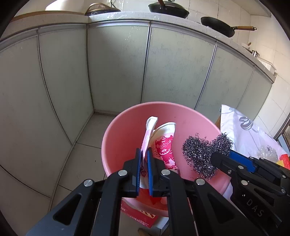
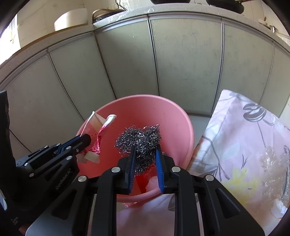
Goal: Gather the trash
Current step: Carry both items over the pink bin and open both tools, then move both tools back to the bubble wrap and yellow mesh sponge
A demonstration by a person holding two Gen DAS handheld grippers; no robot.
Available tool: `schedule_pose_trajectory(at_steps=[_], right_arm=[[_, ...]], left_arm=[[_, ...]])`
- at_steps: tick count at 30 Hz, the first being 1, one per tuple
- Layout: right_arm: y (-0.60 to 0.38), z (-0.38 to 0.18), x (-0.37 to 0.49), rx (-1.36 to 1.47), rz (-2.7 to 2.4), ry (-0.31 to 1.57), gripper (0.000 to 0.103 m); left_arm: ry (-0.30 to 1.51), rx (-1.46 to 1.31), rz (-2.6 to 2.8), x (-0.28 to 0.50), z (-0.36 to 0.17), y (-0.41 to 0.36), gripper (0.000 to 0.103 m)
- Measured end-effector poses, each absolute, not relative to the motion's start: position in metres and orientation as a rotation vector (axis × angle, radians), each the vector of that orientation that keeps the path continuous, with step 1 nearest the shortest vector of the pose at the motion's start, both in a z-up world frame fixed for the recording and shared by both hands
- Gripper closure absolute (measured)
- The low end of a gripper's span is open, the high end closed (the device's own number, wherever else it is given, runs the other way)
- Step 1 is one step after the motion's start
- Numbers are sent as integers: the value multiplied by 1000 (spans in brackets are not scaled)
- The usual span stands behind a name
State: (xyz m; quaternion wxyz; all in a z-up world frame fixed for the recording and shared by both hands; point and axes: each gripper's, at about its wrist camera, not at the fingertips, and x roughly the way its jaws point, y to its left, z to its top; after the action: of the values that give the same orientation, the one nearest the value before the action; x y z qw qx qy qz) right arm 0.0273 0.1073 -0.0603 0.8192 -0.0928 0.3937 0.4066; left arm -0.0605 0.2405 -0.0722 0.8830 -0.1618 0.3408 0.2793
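Observation:
A pink bucket [image 1: 125, 134] stands on the floor in front of grey cabinets; it also shows in the right wrist view [image 2: 172, 123]. My left gripper [image 1: 144, 154] is shut on a crushed white paper cup with a red print [image 1: 164, 145] and holds it over the bucket's mouth. My right gripper [image 2: 145, 154] is shut on a ball of steel wool [image 2: 139, 139], also over the bucket. The steel wool [image 1: 199, 154] shows at the right in the left wrist view, and the cup [image 2: 98, 138] at the left in the right wrist view.
A table with a pink floral cloth [image 2: 241, 138] stands right of the bucket, with crumpled clear plastic [image 2: 273, 159] on it. Grey cabinet doors [image 1: 117, 69] are behind. Pans [image 1: 168, 9] sit on the counter above. A red carton [image 1: 143, 217] lies beneath the bucket.

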Motion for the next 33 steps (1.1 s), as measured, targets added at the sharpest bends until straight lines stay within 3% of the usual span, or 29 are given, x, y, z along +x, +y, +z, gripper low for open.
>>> schedule_pose_trajectory(at_steps=[11, 18, 33], right_arm=[[117, -77, 37, -207, 860, 920, 78], [119, -78, 35, -216, 874, 935, 74], [95, -59, 26, -159, 871, 893, 73]], left_arm=[[773, -366, 580, -51, -87, 243, 96], [784, -370, 589, -51, -87, 242, 84], [739, -364, 559, -65, -64, 229, 81]])
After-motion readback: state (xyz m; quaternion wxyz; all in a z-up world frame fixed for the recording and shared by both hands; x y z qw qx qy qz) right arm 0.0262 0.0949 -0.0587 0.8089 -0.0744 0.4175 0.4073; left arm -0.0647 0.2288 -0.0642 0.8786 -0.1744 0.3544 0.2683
